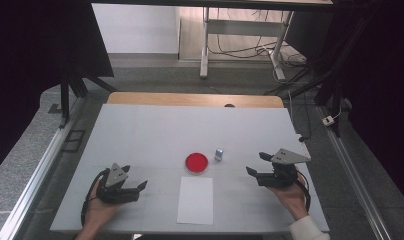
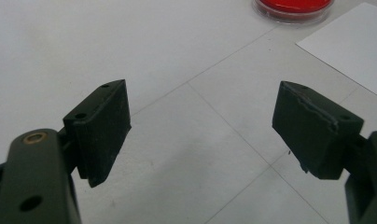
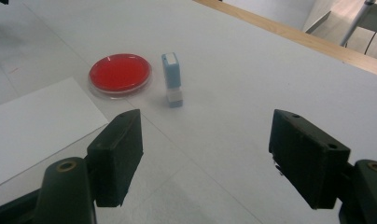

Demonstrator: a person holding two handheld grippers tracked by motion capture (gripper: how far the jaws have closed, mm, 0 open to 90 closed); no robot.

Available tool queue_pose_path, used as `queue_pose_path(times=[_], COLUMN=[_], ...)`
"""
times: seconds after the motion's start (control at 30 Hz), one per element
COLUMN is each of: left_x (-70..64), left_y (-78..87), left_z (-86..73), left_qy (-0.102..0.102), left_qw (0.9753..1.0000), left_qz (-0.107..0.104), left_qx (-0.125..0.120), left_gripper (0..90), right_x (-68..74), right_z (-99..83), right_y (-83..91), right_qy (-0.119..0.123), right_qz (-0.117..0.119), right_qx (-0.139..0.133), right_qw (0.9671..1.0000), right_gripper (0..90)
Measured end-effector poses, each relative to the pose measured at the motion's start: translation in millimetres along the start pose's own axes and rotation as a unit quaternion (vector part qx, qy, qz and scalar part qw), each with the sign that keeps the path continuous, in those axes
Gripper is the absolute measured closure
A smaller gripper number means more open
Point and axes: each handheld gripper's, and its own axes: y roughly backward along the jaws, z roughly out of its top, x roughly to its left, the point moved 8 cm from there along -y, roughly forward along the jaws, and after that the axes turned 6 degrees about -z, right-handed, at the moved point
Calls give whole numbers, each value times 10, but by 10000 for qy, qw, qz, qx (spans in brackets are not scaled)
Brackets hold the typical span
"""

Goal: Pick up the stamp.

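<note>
A round red dish (image 1: pixel 196 162) lies near the middle of the white table (image 1: pixel 155 130). Just right of it a small blue and white stamp (image 1: pixel 219 154) stands upright. A blank white sheet of paper (image 1: pixel 195 200) lies in front of the dish. My left gripper (image 1: pixel 139 191) rests low at the front left, open and empty, pointing toward the paper. My right gripper (image 1: pixel 256 163) is open and empty, right of the stamp. Beyond the right gripper (image 3: pixel 205 126) I see the dish (image 3: pixel 120 72), the stamp (image 3: pixel 171 79) and the paper (image 3: pixel 32 126). Past the left gripper (image 2: pixel 201 100) are the dish (image 2: pixel 294 7) and a paper corner (image 2: pixel 354 46).
A wooden strip (image 1: pixel 195 99) runs along the table's far edge. Metal frame rails (image 1: pixel 35 175) flank the table on both sides. Desk legs and cables (image 1: pixel 260 50) stand on the floor beyond. A person's hands hold both grippers near the front edge.
</note>
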Motion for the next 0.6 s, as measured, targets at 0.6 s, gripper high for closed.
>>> queue_pose_path(times=[0.6], left_x=[4], left_y=[15], left_z=[7], left_qy=[34], left_qw=[10000], left_qz=[-12], left_qx=[-50], left_gripper=[196], right_x=[88], right_z=[308], right_y=[-245], right_qy=[190], right_qz=[190], right_qx=[152], right_qw=[9995], right_gripper=[260])
